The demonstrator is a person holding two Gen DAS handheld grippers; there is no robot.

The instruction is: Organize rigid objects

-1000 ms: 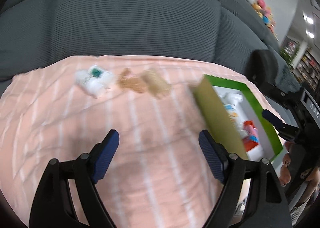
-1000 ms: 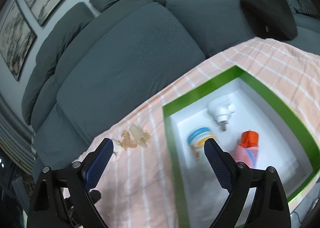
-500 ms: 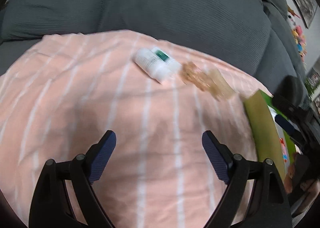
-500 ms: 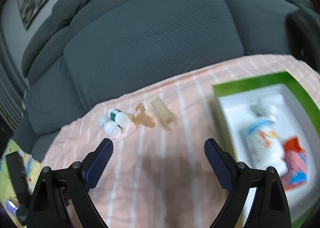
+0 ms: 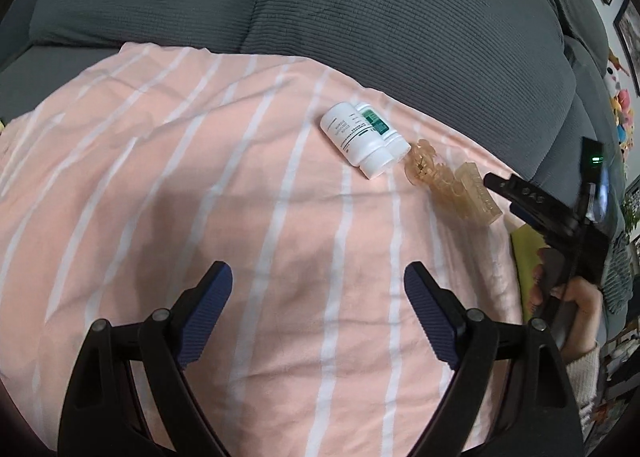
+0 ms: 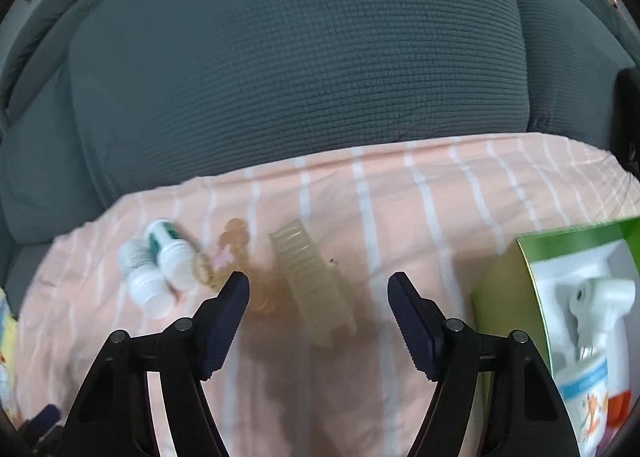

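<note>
On the striped cloth you have two white bottles touching, one amber clip and one beige hair claw. Your right gripper, spread and empty, has swung from the green box toward the claw. Your left gripper hangs agape.

Glossy plastic bottles, matt cloth

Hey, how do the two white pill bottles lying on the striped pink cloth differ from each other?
The white pill bottle with the green label carries a solid green band, while the plain white pill bottle with small printed text shows mostly white. The green-labelled one lies nearer the grey sofa cushion; the plain one lies nearer the left tongs. Both lie on their sides, side by side and touching, with white caps pointing the same way.
</note>
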